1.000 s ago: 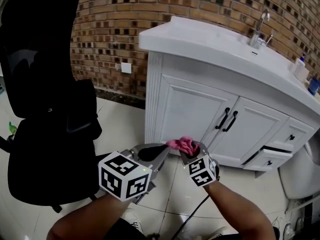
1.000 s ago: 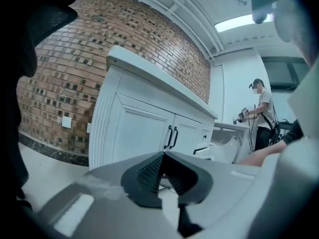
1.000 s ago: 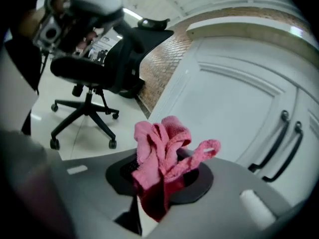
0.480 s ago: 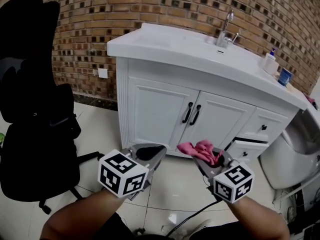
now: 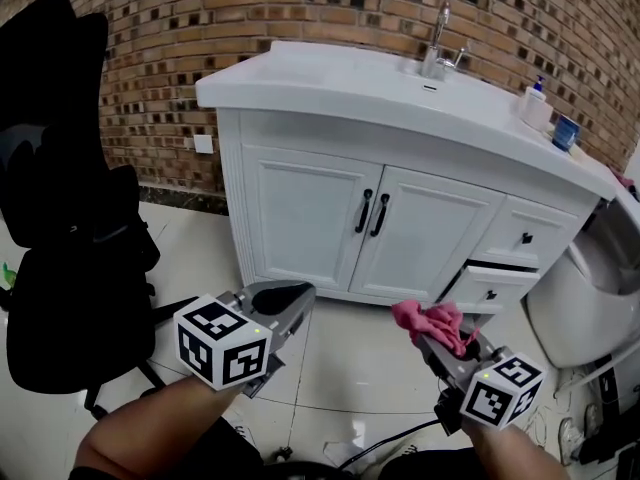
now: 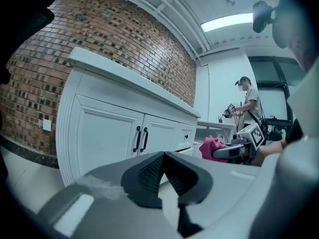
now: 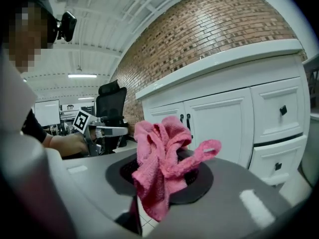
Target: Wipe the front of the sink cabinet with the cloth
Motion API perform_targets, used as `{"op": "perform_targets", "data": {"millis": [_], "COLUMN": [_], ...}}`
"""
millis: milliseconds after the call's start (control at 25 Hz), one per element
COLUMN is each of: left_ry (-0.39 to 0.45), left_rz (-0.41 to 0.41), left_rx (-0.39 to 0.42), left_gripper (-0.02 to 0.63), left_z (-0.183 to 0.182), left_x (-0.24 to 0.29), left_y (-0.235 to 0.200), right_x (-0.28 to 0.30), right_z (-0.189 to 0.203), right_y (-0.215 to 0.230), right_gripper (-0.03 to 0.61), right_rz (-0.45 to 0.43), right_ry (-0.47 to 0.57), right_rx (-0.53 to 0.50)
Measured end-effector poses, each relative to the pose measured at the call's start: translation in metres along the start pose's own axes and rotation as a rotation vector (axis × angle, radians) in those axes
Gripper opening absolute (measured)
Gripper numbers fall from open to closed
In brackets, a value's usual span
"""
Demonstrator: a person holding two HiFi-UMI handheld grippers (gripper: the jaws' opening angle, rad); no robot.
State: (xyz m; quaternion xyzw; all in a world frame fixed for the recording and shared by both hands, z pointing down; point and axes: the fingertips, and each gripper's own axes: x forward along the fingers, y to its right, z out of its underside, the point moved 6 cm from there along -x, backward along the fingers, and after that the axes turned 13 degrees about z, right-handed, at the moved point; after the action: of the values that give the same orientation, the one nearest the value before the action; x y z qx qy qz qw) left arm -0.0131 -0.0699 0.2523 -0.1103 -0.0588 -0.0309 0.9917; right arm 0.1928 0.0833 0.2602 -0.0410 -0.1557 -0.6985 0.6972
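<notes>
- The right gripper (image 5: 430, 340) was clenched on the pink cloth (image 5: 431, 320). In the right gripper view the cloth (image 7: 160, 156) rose bunched from between the jaws of the gripper (image 7: 160, 179), with one loop hanging to the right.
- The left gripper (image 5: 283, 302) was closed on nothing. In the left gripper view its dark pads met in the gripper (image 6: 162, 177).
- The cloth was held in the air, well apart from the sink cabinet (image 5: 310, 213), roughly level with the slightly open drawer (image 5: 487, 289).
- Tiled floor (image 5: 345, 353) lay between both grippers and the cabinet front.
- A black office chair (image 5: 62, 228) stood to the left, near the left gripper. A white toilet (image 5: 580, 303) stood to the right of the cabinet.
- A faucet (image 5: 437, 50), a bottle (image 5: 535, 103) and a blue cup (image 5: 566, 131) stood on the counter.
- A second earlier the grippers were close together, with the cloth beside the left tip. Now they were well apart, the right one lower and further right.
</notes>
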Motion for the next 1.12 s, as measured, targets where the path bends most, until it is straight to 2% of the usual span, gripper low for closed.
{"op": "perform_targets", "data": {"millis": [120, 280, 520, 760, 1120], "left_ry": [-0.04, -0.061, -0.04, -0.033, -0.021], "left_rz": [0.0, 0.018, 0.022, 0.026, 0.035], "left_rx": [0.04, 0.042, 0.017, 0.02, 0.018], "left_gripper": [0.003, 0.004, 0.004, 0.004, 0.004], "left_z": [0.005, 0.008, 0.007, 0.006, 0.002], "left_x": [0.005, 0.003, 0.003, -0.002, -0.005], "left_y": [0.008, 0.015, 0.013, 0.016, 0.019], "right_x": [-0.004, -0.01, -0.012, -0.014, -0.013], "right_z": [0.002, 0.001, 0.008, 0.006, 0.006], "right_y": [0.003, 0.003, 0.011, 0.005, 0.0], "right_gripper": [0.114, 0.114, 0.11, 0.11, 0.109], "right_rz": [-0.004, 0.015, 0.036, 0.036, 0.037], "right_ry": [-0.009, 0.003, -0.018, -0.002, -0.013], "right_rx": [0.04, 0.029, 0.037, 0.01, 0.032]}}
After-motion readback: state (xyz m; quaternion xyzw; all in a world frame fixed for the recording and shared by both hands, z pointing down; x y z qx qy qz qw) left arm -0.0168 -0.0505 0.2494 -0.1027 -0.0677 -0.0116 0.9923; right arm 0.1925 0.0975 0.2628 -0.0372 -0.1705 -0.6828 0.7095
